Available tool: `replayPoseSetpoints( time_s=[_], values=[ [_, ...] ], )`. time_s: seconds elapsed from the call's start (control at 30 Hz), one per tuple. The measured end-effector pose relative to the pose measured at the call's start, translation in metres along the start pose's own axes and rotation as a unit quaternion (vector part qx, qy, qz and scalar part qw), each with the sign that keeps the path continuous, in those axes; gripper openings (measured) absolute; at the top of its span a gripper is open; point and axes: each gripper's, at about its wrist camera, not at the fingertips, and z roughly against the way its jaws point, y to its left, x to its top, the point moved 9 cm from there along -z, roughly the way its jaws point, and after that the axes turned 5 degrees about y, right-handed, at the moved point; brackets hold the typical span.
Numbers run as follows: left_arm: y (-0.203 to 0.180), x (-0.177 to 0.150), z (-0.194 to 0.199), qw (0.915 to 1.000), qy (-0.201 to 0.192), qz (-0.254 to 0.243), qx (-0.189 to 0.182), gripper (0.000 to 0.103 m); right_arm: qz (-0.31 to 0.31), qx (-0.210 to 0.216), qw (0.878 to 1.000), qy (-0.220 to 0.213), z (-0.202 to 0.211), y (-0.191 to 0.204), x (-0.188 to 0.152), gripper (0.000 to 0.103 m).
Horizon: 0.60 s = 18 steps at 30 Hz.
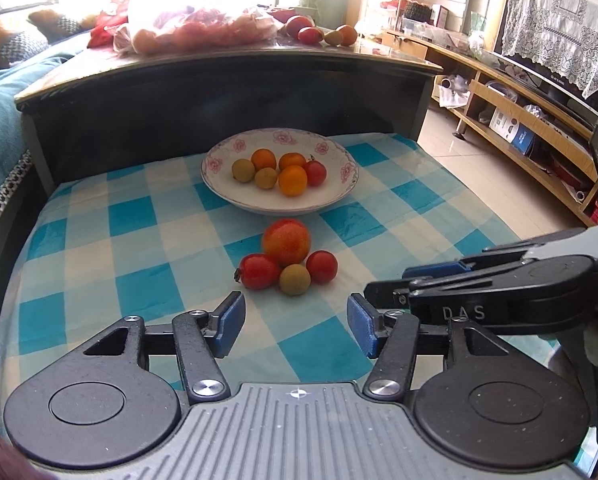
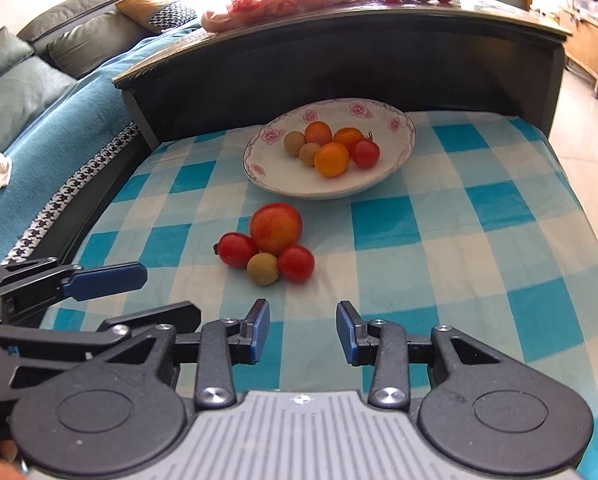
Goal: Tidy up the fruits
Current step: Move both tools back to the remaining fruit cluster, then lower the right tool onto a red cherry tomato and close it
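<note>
Four fruits touch in a cluster on the checked cloth; six more lie in the flowered white bowl behind.

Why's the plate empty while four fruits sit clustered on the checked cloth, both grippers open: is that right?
Not quite. The flowered plate is not empty: it holds six small fruits, as the left wrist view shows. The rest stands: four fruits cluster on the checked cloth, and the left gripper and right gripper are open.

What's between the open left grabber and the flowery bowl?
A little pile of fruit sits on the checked cloth, between the left gripper and the bowl. The left wrist view shows it.
</note>
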Motion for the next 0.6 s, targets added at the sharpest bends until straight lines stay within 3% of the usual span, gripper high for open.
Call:
replayPoseSetpoints(
  time_s=[0.43,0.6],
  values=[
    [0.001,-0.009,-0.02,0.9994,0.031,0.007,-0.014,0.067,0.104,-0.001,0.995,0.002,-0.046,0.009,0.025,0.044],
    [-0.002,-0.012,-0.029,0.9989,0.043,0.006,-0.02,0.068,0.106,0.021,0.994,0.008,-0.059,0.006,0.032,0.044]
  ],
)
